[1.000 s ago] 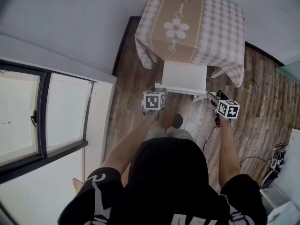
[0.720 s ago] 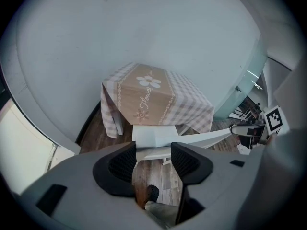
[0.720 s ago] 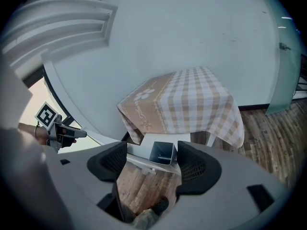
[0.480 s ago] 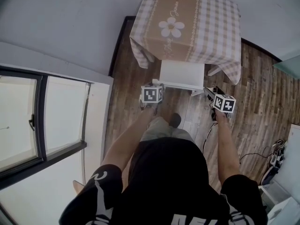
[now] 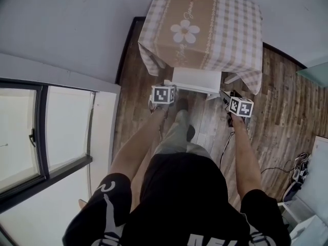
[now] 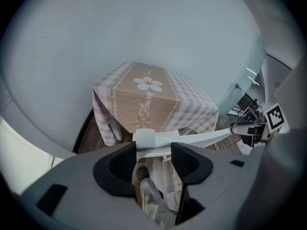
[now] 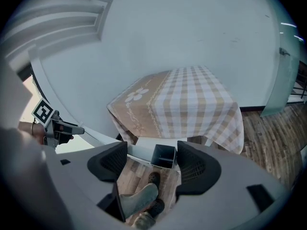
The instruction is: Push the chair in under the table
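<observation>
Chair [image 5: 197, 80]: white, seat mostly under the table, back rail left out on the near side.
Table [image 5: 225, 35]: checked cloth with a flower, set against the wall [image 5: 77, 24].
Left gripper [image 5: 165, 86]: at the rail's left corner; jaws spread wide, corner post [image 6: 144, 139] between them, not pinched.
Right gripper [image 5: 226, 94]: at the rail's right corner; jaws spread, hollow post end [image 7: 163, 156] between them, nearer the right jaw, not pinched.
Floor [image 5: 287, 111]: wood planks.
Window [image 5: 20, 137]: far left, well apart from the chair.
</observation>
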`<state>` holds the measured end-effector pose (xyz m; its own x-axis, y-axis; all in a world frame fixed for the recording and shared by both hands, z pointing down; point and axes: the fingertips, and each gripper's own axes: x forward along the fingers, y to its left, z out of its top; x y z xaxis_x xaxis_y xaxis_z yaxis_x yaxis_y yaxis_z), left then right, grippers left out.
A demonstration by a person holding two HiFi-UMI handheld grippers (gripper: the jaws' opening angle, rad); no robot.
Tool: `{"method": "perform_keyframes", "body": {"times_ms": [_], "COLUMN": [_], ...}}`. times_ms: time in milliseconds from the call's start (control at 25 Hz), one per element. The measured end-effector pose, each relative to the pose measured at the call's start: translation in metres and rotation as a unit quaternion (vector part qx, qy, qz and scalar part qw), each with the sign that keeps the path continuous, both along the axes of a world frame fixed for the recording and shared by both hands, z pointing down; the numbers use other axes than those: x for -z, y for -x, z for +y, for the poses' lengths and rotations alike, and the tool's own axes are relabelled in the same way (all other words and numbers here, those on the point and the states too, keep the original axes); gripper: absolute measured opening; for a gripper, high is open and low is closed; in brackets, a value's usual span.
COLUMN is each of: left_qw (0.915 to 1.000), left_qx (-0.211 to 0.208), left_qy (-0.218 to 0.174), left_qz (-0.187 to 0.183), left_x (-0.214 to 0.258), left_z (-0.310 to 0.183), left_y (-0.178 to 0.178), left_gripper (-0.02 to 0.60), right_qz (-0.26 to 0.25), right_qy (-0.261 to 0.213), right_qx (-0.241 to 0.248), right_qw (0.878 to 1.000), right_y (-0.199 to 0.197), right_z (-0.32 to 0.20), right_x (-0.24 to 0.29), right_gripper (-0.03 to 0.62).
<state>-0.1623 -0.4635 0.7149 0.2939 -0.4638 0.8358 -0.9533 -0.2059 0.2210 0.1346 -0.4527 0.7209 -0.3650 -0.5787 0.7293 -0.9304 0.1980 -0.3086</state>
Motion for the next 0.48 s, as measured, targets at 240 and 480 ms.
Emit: {"method": "perform_keyframes", "body": {"times_ms": [240,480], "left_qw": [0.9999,0.9999], "left_qx": [-0.008,-0.013], "left_qy": [0.009,0.011], "left_qz": [-0.002,-0.003], "left_x": [-0.002,-0.002], "left_z": [-0.043,-0.087], "left_y": [-0.005,-0.012], "left_gripper": [0.237,0.238], "right_qz": [0.007,0.008], "right_qy": [0.006,0.008], "right_qx": [-0.009,-0.015], "right_qw": [1.000,1.000], "right_y": [-0.006,-0.012], "right_z": [-0.039,-0.081], "right_x": [0.001,0.002], "right_gripper": [0.339,0.341]}}
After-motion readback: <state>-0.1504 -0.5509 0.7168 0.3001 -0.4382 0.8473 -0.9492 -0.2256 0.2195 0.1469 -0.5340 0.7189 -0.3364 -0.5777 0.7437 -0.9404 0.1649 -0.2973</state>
